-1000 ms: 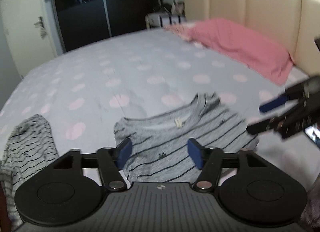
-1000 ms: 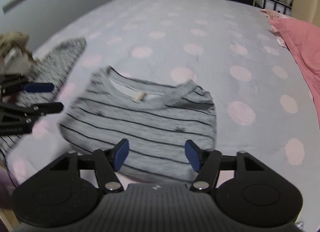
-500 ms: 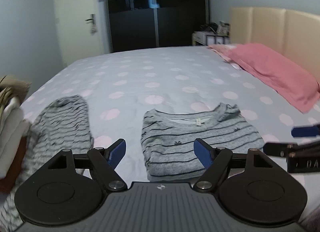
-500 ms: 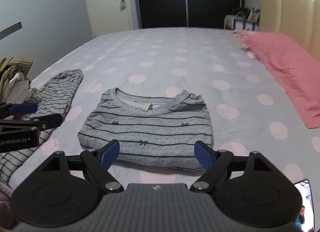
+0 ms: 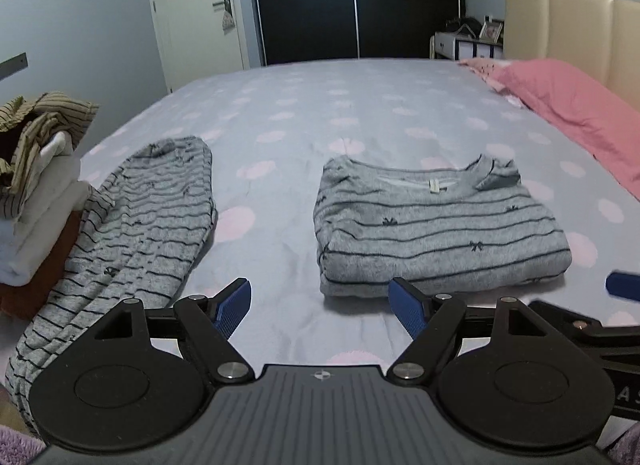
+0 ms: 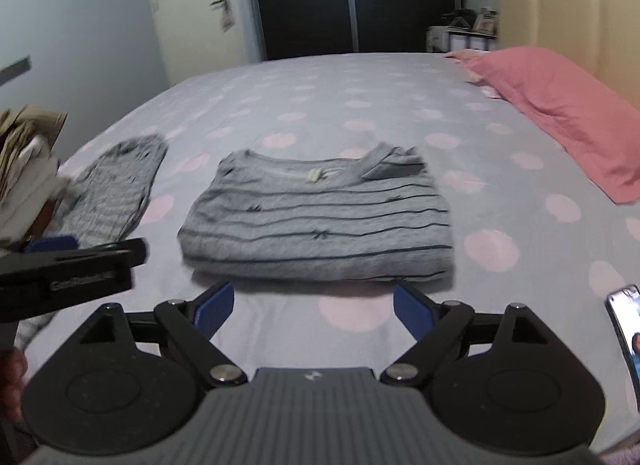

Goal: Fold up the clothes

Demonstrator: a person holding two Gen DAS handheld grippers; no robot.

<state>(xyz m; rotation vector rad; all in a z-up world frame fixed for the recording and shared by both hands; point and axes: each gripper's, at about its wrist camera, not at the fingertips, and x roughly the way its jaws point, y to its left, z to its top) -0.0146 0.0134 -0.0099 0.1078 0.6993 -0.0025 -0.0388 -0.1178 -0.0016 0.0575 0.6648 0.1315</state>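
A grey striped top (image 5: 436, 229) lies folded into a rectangle on the bed, neckline away from me; it also shows in the right wrist view (image 6: 320, 217). My left gripper (image 5: 320, 309) is open and empty, just short of the top's near left corner. My right gripper (image 6: 308, 309) is open and empty, just short of the top's near edge. Grey striped trousers (image 5: 136, 225) lie stretched out unfolded to the left, also in the right wrist view (image 6: 116, 189).
The bed (image 5: 320, 113) has a lilac sheet with pink dots. A pink pillow (image 5: 568, 109) lies at the right by the headboard. A pile of clothes (image 5: 36, 161) stands at the left edge. A phone (image 6: 626, 329) lies at the near right.
Both grippers have drawn back and risen away from the folded top. The view now takes in the trousers and the clothes pile at the left.
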